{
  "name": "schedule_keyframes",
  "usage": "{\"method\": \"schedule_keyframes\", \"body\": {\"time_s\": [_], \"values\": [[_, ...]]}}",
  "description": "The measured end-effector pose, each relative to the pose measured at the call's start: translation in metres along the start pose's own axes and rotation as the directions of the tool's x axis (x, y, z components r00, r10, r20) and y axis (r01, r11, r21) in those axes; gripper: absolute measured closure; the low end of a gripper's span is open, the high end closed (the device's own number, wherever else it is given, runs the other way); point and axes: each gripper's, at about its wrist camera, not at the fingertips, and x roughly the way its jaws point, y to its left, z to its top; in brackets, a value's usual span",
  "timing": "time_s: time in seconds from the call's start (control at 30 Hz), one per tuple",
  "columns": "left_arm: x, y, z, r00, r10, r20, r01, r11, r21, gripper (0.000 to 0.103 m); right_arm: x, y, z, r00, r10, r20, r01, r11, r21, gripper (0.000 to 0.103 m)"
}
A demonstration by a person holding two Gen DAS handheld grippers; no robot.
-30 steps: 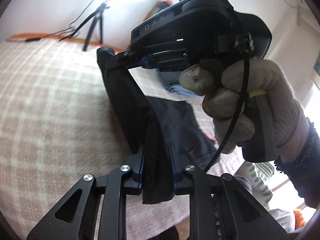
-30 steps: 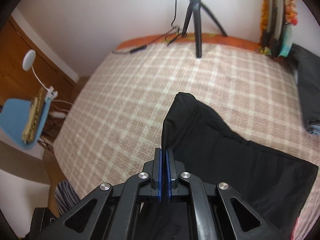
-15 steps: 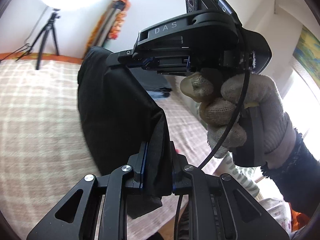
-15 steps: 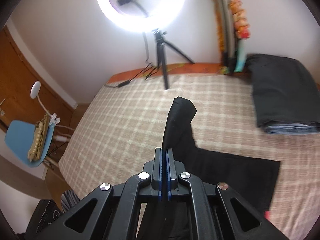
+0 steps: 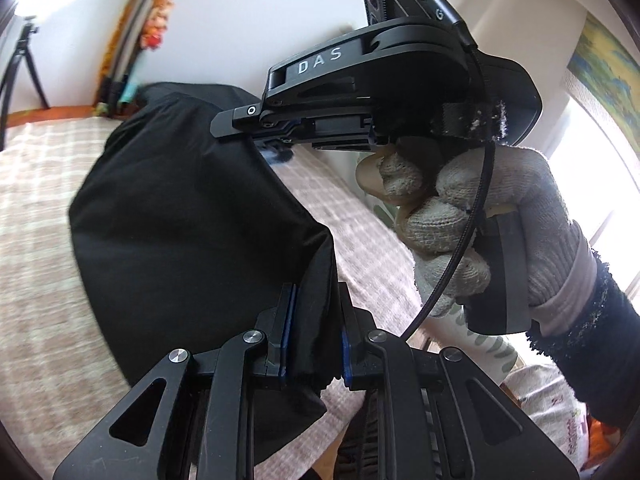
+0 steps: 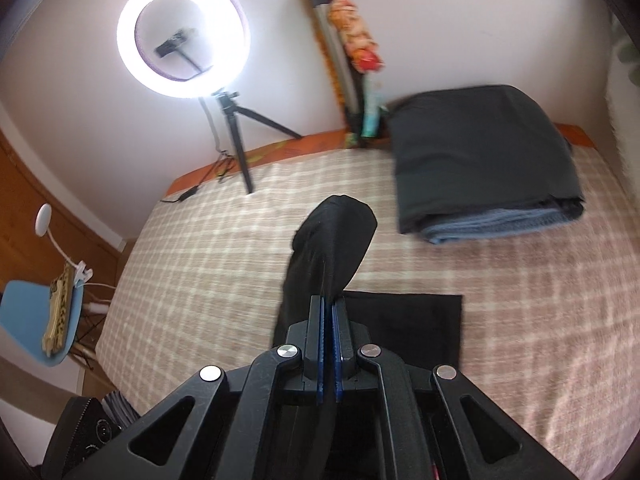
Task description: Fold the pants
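The black pants (image 5: pixel 188 216) hang lifted above the checked bed (image 5: pixel 36 200). My left gripper (image 5: pixel 314 300) is shut on a thick bunch of their fabric. My right gripper (image 6: pixel 329 304) is shut on another edge of the black pants (image 6: pixel 328 240), and a loop of cloth stands up past its fingertips. The lower part of the pants (image 6: pixel 404 328) lies flat on the bed (image 6: pixel 200 264). In the left wrist view the right gripper body (image 5: pixel 360 92) and its gloved hand (image 5: pixel 452 220) are just beyond, holding the far edge.
A stack of folded dark and blue clothes (image 6: pixel 484 160) lies at the bed's far right. A ring light on a tripod (image 6: pixel 184 36) stands at the far edge, with rolled items (image 6: pixel 348 44) against the wall. A blue chair (image 6: pixel 32 316) stands left of the bed.
Both grippers have risen with the pants, and more of the cloth has come off the bed. The views have tilted up toward the wall and ring light. Both grips have held.
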Motion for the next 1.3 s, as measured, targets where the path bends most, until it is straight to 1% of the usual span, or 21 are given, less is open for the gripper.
{"method": "schedule_keyframes", "body": {"time_s": [0.27, 0.33, 0.47, 0.6, 0.63, 0.73, 0.77, 0.9, 1.0, 1.1, 1.17, 1.23, 1.27, 1.3], "values": [[0.044, -0.004, 0.003, 0.997, 0.003, -0.078, 0.0, 0.999, 0.035, 0.087, 0.01, -0.057, -0.015, 1.0, -0.024, -0.019, 0.025, 0.996, 0.087, 0.102], [0.051, -0.009, -0.004, 0.995, 0.007, -0.101, -0.002, 0.999, 0.045, 0.087, 0.016, -0.073, -0.021, 0.999, -0.022, -0.03, 0.025, 0.993, 0.112, 0.102], [0.065, -0.004, -0.005, 0.992, 0.008, -0.128, -0.005, 1.0, 0.031, 0.087, 0.029, -0.098, -0.032, 0.999, -0.001, -0.049, 0.009, 0.987, 0.163, 0.102], [0.071, -0.003, -0.008, 0.988, 0.015, -0.153, -0.01, 0.999, 0.033, 0.086, 0.042, -0.112, -0.037, 0.998, 0.006, -0.066, 0.006, 0.985, 0.17, 0.102], [0.071, -0.005, -0.009, 0.987, 0.017, -0.159, -0.012, 0.999, 0.038, 0.085, 0.045, -0.114, -0.038, 0.998, 0.005, -0.07, 0.006, 0.986, 0.167, 0.102], [0.072, -0.008, -0.009, 0.984, 0.003, -0.18, 0.005, 0.999, 0.044, 0.072, 0.052, -0.118, -0.042, 0.997, 0.01, -0.079, 0.003, 0.986, 0.164, 0.102], [0.071, -0.011, -0.01, 0.982, -0.008, -0.19, 0.017, 0.999, 0.044, 0.066, 0.054, -0.119, -0.043, 0.997, 0.011, -0.081, 0.002, 0.987, 0.163, 0.102], [0.058, -0.017, -0.016, 0.975, -0.018, -0.22, 0.036, 0.996, 0.078, 0.066, 0.06, -0.123, -0.048, 0.996, 0.005, -0.094, 0.01, 0.988, 0.152, 0.102], [0.033, -0.014, -0.018, 0.977, -0.005, -0.211, 0.025, 0.995, 0.094, 0.066, 0.061, -0.121, -0.051, 0.996, -0.001, -0.093, 0.013, 0.991, 0.133, 0.102], [0.001, -0.002, -0.015, 0.984, 0.032, -0.177, -0.015, 0.995, 0.095, 0.066, 0.058, -0.121, -0.053, 0.996, -0.003, -0.088, 0.014, 0.993, 0.121, 0.1], [-0.019, 0.001, -0.019, 0.985, 0.073, -0.155, -0.057, 0.993, 0.103, 0.066, 0.057, -0.118, -0.055, 0.995, -0.03, -0.092, 0.039, 0.995, 0.095, 0.097], [-0.036, 0.013, -0.018, 0.983, 0.124, -0.134, -0.111, 0.989, 0.098, 0.065, 0.054, -0.115, -0.057, 0.995, -0.037, -0.092, 0.043, 0.997, 0.066, 0.09], [-0.039, 0.02, -0.017, 0.982, 0.136, -0.13, -0.126, 0.988, 0.085, 0.063, 0.051, -0.115, -0.058, 0.995, -0.042, -0.089, 0.047, 0.997, 0.058, 0.086], [-0.042, 0.028, -0.017, 0.98, 0.15, -0.13, -0.142, 0.988, 0.066, 0.063, 0.048, -0.114, -0.059, 0.996, -0.041, -0.085, 0.046, 0.998, 0.054, 0.074]]}}
